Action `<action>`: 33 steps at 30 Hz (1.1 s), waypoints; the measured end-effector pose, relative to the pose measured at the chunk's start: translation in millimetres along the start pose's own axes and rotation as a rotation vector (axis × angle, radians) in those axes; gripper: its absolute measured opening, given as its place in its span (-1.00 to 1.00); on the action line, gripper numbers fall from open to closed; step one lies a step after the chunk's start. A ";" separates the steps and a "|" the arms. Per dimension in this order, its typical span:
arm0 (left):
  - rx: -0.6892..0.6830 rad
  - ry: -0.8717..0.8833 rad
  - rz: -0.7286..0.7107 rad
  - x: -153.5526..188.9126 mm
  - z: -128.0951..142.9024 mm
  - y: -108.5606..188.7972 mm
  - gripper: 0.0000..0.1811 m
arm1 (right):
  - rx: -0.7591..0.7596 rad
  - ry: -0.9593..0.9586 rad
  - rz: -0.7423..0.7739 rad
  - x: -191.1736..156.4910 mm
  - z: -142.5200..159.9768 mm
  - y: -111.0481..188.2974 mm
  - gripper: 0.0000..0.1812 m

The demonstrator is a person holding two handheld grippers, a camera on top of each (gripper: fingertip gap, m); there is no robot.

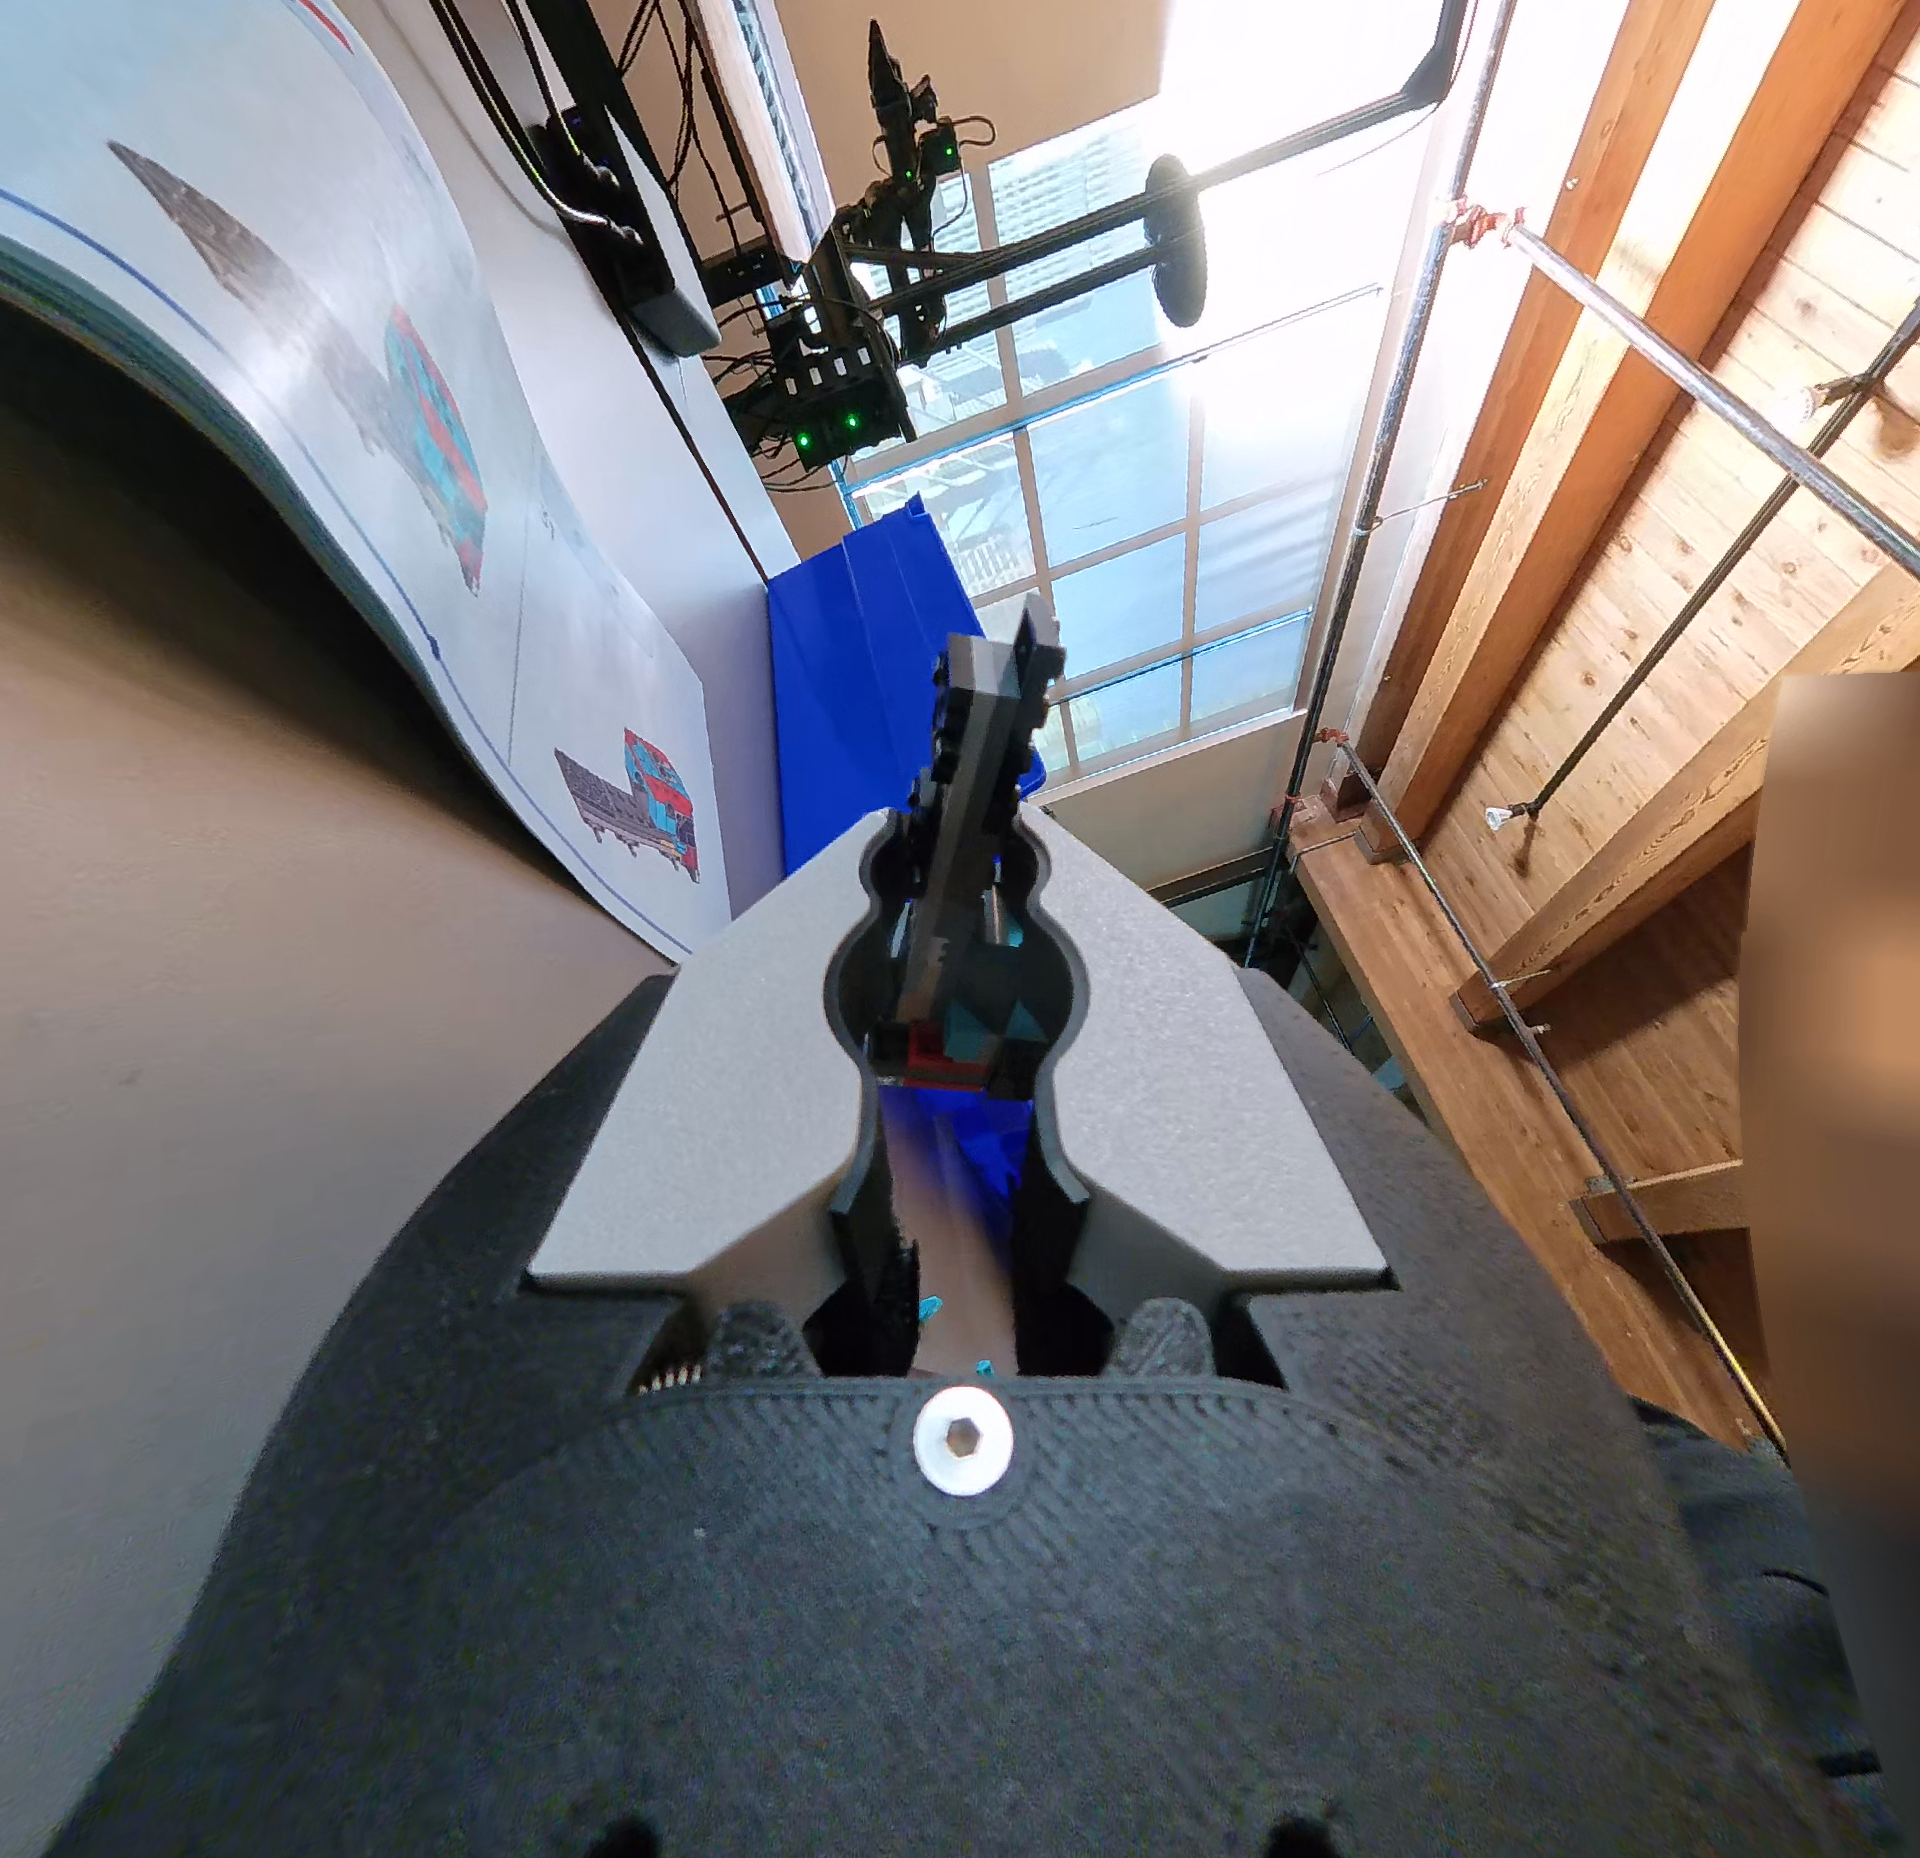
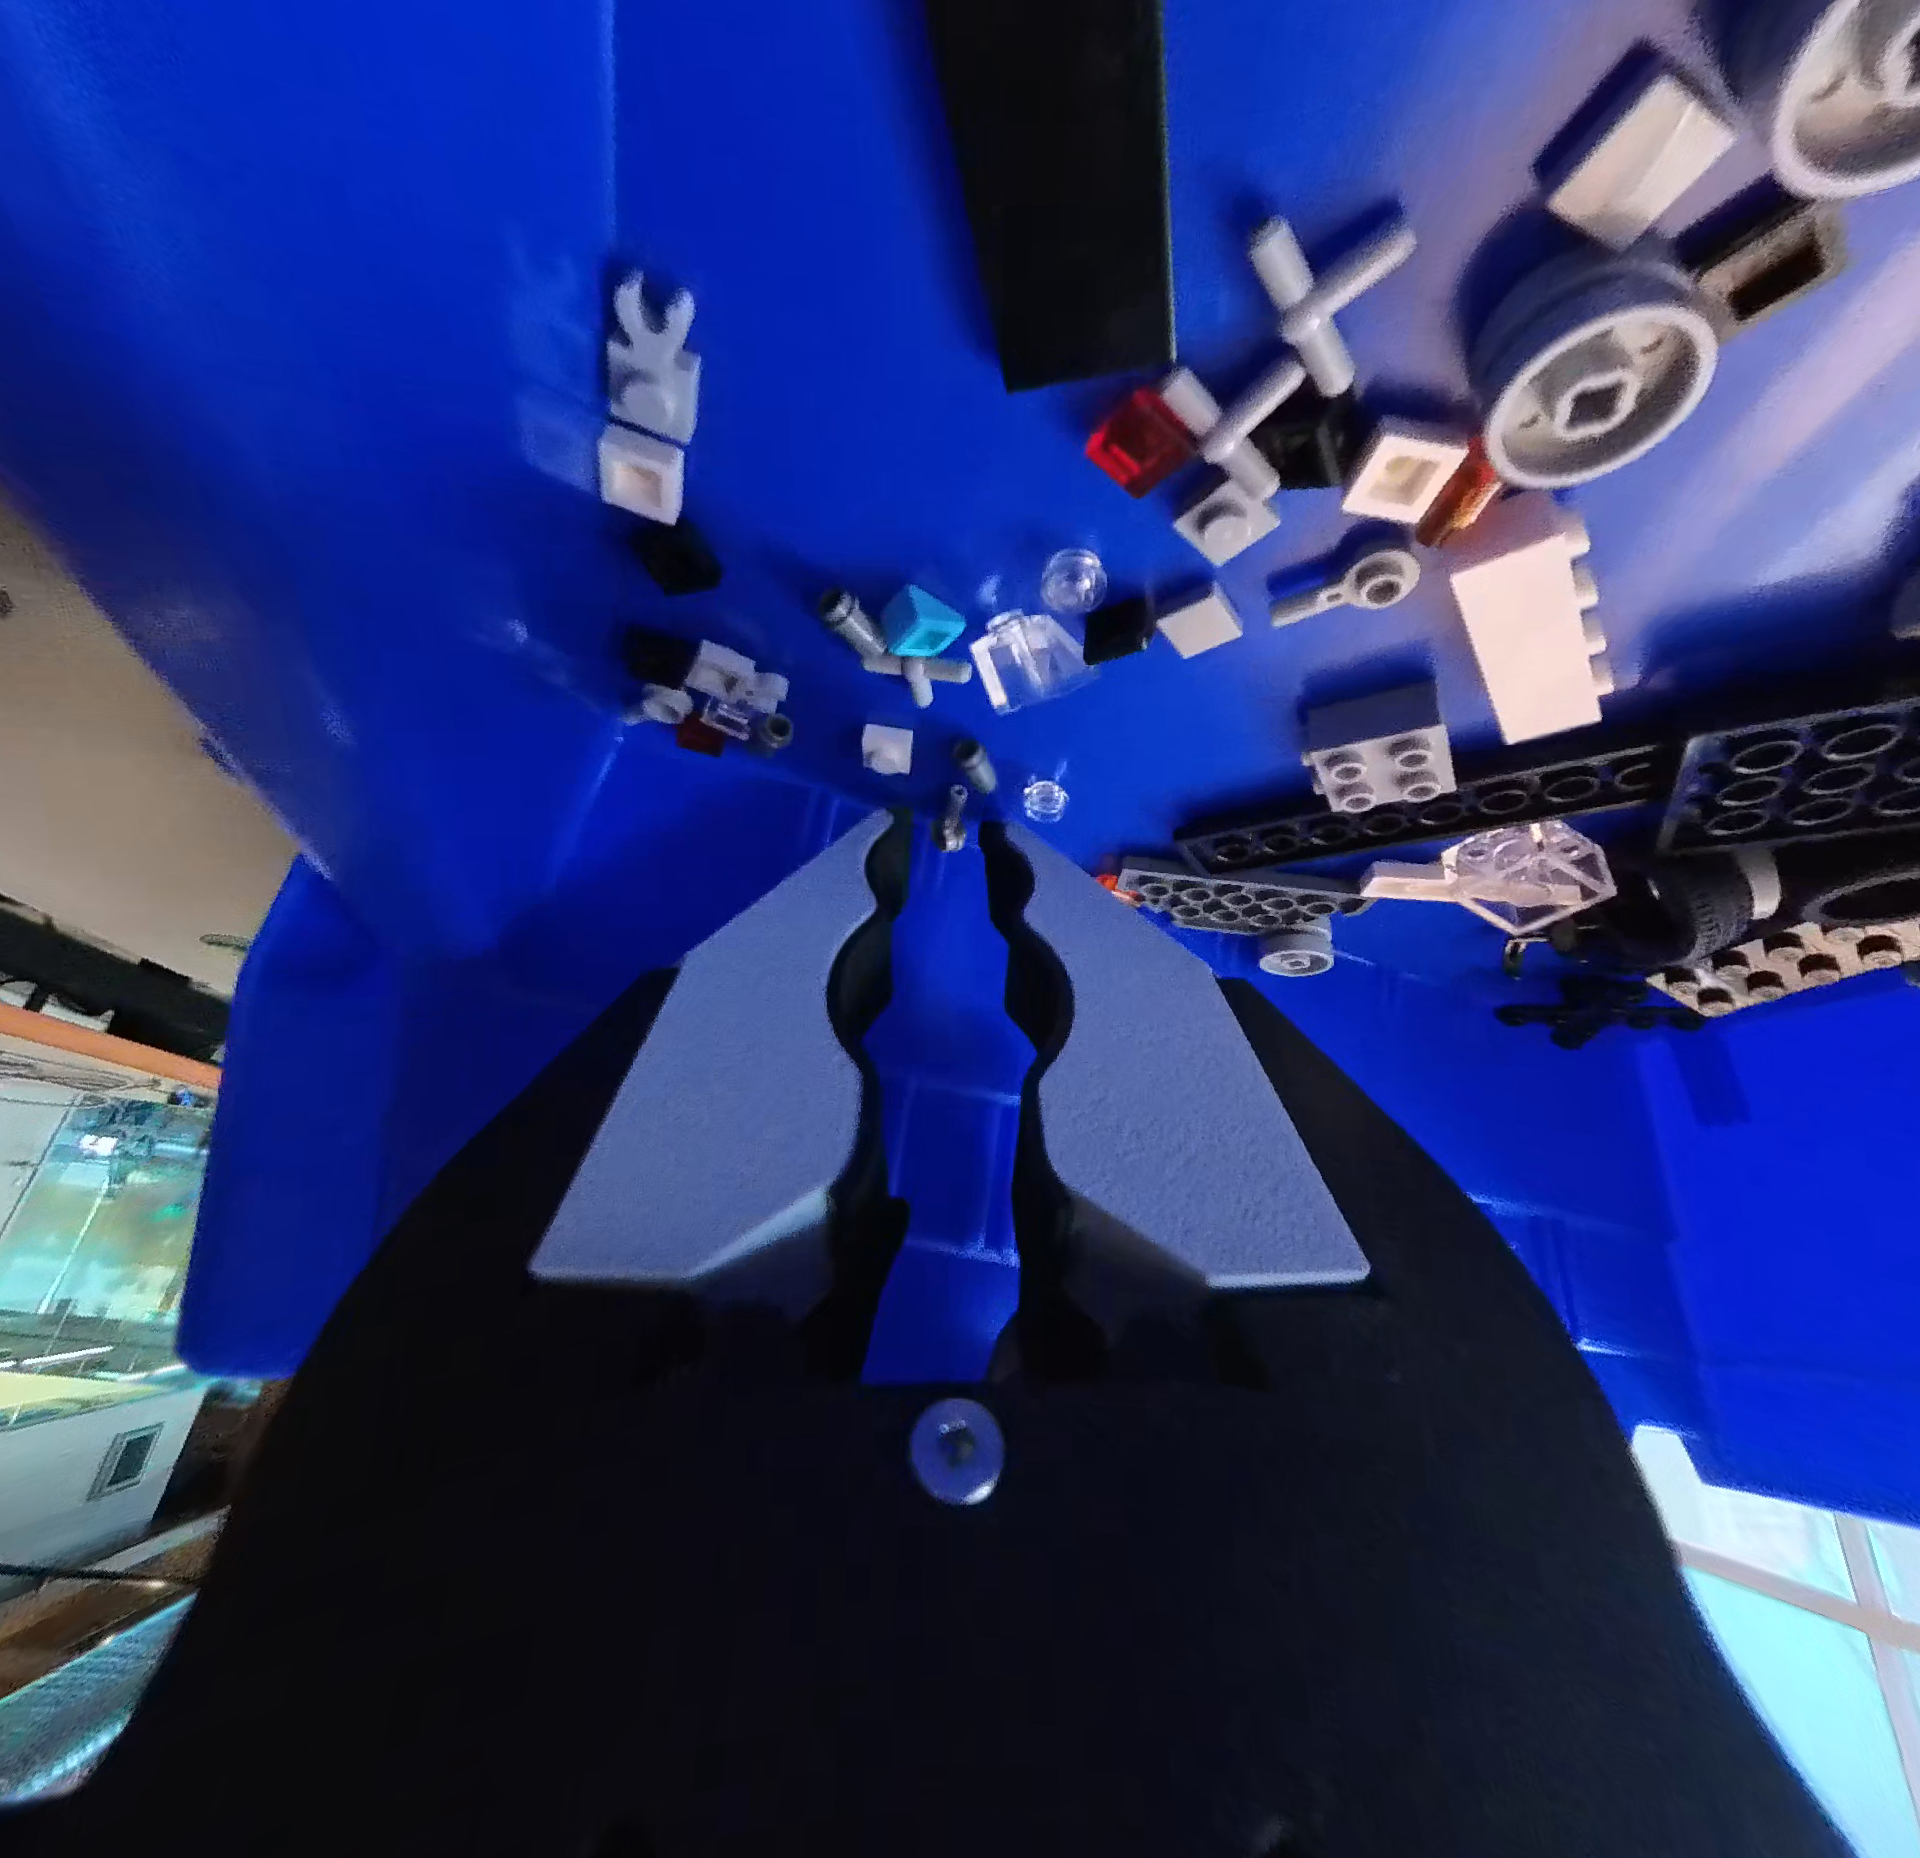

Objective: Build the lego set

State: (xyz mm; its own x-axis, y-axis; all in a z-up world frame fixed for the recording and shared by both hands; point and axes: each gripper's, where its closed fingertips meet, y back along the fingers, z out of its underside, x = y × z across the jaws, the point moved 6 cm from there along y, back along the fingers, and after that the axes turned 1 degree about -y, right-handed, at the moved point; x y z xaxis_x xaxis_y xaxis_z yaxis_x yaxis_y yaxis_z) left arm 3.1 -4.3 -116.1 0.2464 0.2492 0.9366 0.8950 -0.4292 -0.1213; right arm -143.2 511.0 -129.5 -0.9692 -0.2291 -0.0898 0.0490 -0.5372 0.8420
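Right now the L tool [image 1: 956, 832] is clamped on a partial lego build [image 1: 982, 800]: dark grey w/ black studded bits, red and teal bricks at its base, sticking out past the tips toward a window [image 1: 1174, 561]. Build sits between both fingers, held off the surface. An open instruction booklet [image 1: 364, 374] lies to the left, w/ a blue bin [image 1: 852, 686] behind the build.

R tool [image 2: 940, 826] is only narrowly parted, tips close together w/ a small gap, inside the bin [image 2: 364, 354]. A tiny grey pin [image 2: 951, 816] sits right at that gap; can't tell if the tips actually grip it. Loose parts spread over the bin floor ahead: teal 1x1 [image 2: 920, 619], clear slope [image 2: 1023, 660], red clear 1x1 [image 2: 1138, 442], long black plate [image 2: 1060, 156], white brick [image 2: 1527, 624], grey wheel [image 2: 1595, 380], and black holed plates [image 2: 1558, 800] at right. Far parts at upper right are blurred.
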 end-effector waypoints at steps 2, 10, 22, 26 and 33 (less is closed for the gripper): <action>0.000 0.001 0.002 0.2 0.0 0.2 -0.81 | -0.011 -0.001 0.017 1.3 -1.3 -0.6 -0.91; 0.003 0.006 0.018 1.3 -0.3 1.0 -0.81 | 0.010 -0.047 0.027 -3.4 -3.5 3.3 -0.91; -0.005 0.013 0.038 2.4 0.1 1.1 -0.81 | 0.909 -0.105 -0.122 -91.3 -67.7 152.3 -0.92; -0.012 0.012 0.039 2.8 0.7 0.7 -0.81 | 1.053 -0.065 -0.168 -129.4 -139.7 163.7 -0.92; -0.015 0.009 0.042 3.7 1.6 2.2 -0.81 | 1.030 -0.117 -0.159 -131.5 -204.2 129.6 -0.91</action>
State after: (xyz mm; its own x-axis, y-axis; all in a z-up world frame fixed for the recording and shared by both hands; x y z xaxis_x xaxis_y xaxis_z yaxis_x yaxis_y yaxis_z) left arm 6.6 -2.9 -113.5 0.2805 0.2233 0.9335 0.8781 -0.4524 -0.1556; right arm 39.9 305.7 -117.2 -0.9664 -0.1068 -0.2337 -0.2569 0.4090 0.8756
